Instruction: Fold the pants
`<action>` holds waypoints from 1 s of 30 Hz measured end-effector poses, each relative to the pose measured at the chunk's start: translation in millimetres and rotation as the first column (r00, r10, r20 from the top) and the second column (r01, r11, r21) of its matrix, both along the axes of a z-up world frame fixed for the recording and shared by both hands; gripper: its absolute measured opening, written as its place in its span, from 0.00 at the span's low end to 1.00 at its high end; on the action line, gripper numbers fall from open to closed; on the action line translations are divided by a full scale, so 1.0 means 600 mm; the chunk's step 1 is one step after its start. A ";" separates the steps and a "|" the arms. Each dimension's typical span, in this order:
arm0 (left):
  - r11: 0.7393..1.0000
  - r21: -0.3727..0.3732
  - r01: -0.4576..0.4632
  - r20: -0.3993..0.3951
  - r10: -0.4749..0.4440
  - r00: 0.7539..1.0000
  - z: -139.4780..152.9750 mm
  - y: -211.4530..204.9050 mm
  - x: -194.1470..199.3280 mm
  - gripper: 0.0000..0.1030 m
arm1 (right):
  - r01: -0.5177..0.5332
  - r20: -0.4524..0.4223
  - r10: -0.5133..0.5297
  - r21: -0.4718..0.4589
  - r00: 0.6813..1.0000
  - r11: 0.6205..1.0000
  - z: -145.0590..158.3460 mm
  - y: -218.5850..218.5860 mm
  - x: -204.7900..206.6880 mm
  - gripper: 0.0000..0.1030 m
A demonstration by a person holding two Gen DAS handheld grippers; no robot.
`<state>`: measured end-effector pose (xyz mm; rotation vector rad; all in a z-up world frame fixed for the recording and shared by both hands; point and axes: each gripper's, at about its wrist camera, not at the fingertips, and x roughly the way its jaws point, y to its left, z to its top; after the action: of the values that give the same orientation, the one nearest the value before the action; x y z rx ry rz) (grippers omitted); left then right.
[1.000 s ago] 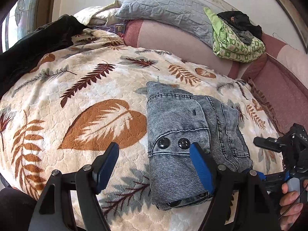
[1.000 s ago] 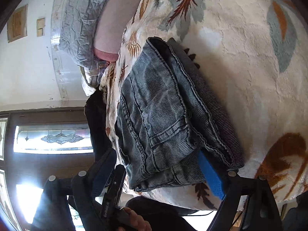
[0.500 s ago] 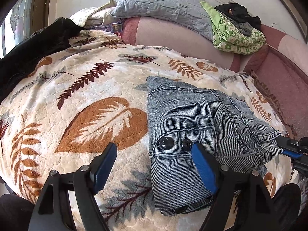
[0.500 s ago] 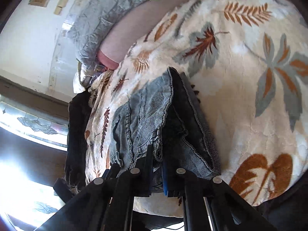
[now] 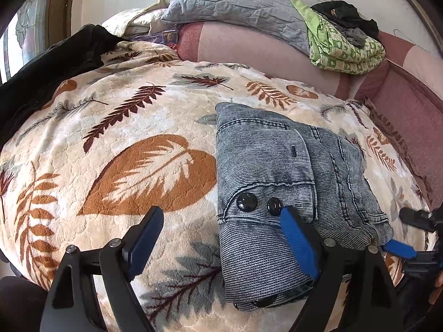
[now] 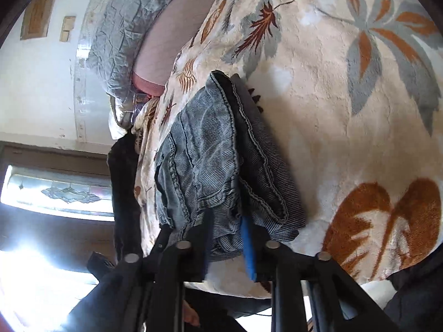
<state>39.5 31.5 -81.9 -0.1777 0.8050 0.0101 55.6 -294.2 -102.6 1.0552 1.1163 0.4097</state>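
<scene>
Grey-blue denim pants (image 5: 277, 177) lie folded into a compact stack on a leaf-patterned blanket (image 5: 133, 138), with two black buttons facing me. My left gripper (image 5: 221, 235) is open and empty, hovering over the near left edge of the stack, its right finger above the buttons. In the right wrist view the pants (image 6: 210, 166) fill the middle. My right gripper (image 6: 227, 238) is partly open, its fingers on either side of the stack's upper denim layers at the corner. It also shows at the right edge of the left wrist view (image 5: 409, 235).
A pink sofa back (image 5: 249, 47) runs behind the blanket, with a grey quilted cushion (image 5: 235, 5) and a green patterned cloth (image 5: 343, 47) under dark clothes on top. A black garment (image 5: 44, 72) lies at the far left by a window.
The right gripper shut on the pants' corner and lifted it half a second ago; now its fingers have spread apart and the corner has dropped lower. The left gripper has barely moved.
</scene>
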 end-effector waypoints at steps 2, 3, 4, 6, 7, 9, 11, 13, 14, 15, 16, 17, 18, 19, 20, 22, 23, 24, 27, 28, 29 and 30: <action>1.000 0.006 0.001 0.004 -0.001 1.000 -0.001 -0.001 0.000 0.84 | 0.009 -0.003 -0.009 0.019 1.000 1.000 -0.002 0.006 -0.001 0.70; 1.000 0.005 0.002 0.005 -0.002 1.000 -0.001 -0.001 0.000 0.84 | 0.012 -0.002 -0.012 0.014 1.000 1.000 -0.002 0.010 0.001 0.70; 1.000 0.004 0.002 0.005 -0.002 1.000 -0.002 0.000 0.000 0.84 | 0.017 -0.005 -0.017 0.013 1.000 1.000 -0.004 0.013 0.004 0.70; 1.000 0.006 0.002 0.006 -0.002 1.000 -0.002 0.000 -0.001 0.84 | 0.018 -0.017 -0.017 0.023 1.000 1.000 -0.013 0.020 0.013 0.67; 1.000 0.010 0.002 0.008 -0.002 1.000 -0.002 0.000 -0.001 0.84 | 0.008 -0.020 -0.007 0.011 1.000 1.000 -0.016 0.023 0.017 0.38; 1.000 0.014 0.004 0.009 -0.005 1.000 -0.002 0.000 -0.001 0.84 | -0.017 -0.028 0.015 -0.045 0.999 0.999 -0.015 0.029 0.023 0.04; 1.000 0.015 0.010 0.010 -0.010 1.000 -0.001 -0.001 -0.001 0.84 | -0.033 0.032 0.038 -0.137 0.999 0.990 0.012 0.036 0.015 0.04; 1.000 0.008 0.022 0.010 -0.022 1.000 0.002 -0.002 -0.002 0.84 | -0.024 0.091 0.042 -0.194 0.995 0.981 0.045 0.038 0.001 0.04; 1.000 0.005 0.029 0.008 -0.029 1.000 0.005 -0.004 -0.003 0.84 | -0.030 0.116 0.058 -0.233 0.992 0.972 0.058 0.040 -0.003 0.04; 0.999 0.005 0.033 0.009 -0.033 0.999 0.009 -0.006 -0.004 0.84 | -0.034 0.121 0.068 -0.266 0.990 0.963 0.060 0.041 -0.006 0.04; 0.999 0.008 0.033 0.008 -0.033 0.999 0.015 -0.009 -0.005 0.84 | -0.042 0.107 0.076 -0.295 0.991 0.955 0.051 0.044 -0.005 0.04; 0.999 0.009 0.032 0.010 -0.032 0.999 0.021 -0.011 -0.007 0.84 | -0.062 0.082 0.093 -0.321 0.992 0.945 0.033 0.048 0.001 0.04; 0.999 0.000 0.034 0.023 -0.034 0.999 0.031 -0.013 -0.010 0.84 | -0.081 0.049 0.102 -0.326 0.994 0.942 0.007 0.051 0.004 0.04; 0.999 -0.007 0.038 0.046 -0.037 0.998 0.041 -0.015 -0.014 0.84 | -0.087 0.030 0.101 -0.307 0.994 0.948 -0.014 0.050 0.005 0.04; 0.999 0.002 0.041 0.066 -0.041 0.997 0.050 -0.017 -0.017 0.84 | -0.077 0.046 0.095 -0.305 0.994 0.949 -0.016 0.049 0.004 0.04; 0.997 0.076 0.024 0.072 -0.029 0.997 0.053 -0.028 -0.013 0.84 | -0.077 0.055 0.100 -0.319 0.993 0.945 -0.008 0.052 0.003 0.04; 0.993 0.119 0.015 0.035 -0.020 0.999 0.042 -0.035 -0.003 0.84 | -0.083 0.057 0.108 -0.328 0.993 0.941 -0.008 0.054 0.005 0.04; 0.988 0.148 0.034 -0.039 -0.028 0.999 0.021 -0.043 0.011 0.84 | -0.090 0.054 0.114 -0.325 0.992 0.941 -0.010 0.054 0.007 0.04; 0.992 0.127 0.004 -0.052 0.002 0.999 -0.005 -0.037 0.014 0.86 | -0.095 0.045 0.113 -0.299 0.993 0.950 -0.009 0.049 0.008 0.04; 0.993 0.114 0.000 -0.061 0.007 0.998 -0.006 -0.034 0.014 0.86 | -0.098 0.046 0.116 -0.295 0.992 0.950 -0.008 0.049 0.008 0.05; 0.994 0.111 0.001 -0.063 0.006 0.998 -0.006 -0.033 0.014 0.86 | -0.106 0.048 0.125 -0.295 0.991 0.950 -0.004 0.050 0.006 0.08; 0.993 0.115 0.006 -0.064 0.001 0.998 -0.006 -0.033 0.014 0.86 | -0.110 0.050 0.130 -0.295 0.990 0.949 0.001 0.050 0.005 0.08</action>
<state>47.9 12.0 -85.3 -0.0677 0.8662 0.0601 58.4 -264.3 -102.0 0.7106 1.1429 0.3615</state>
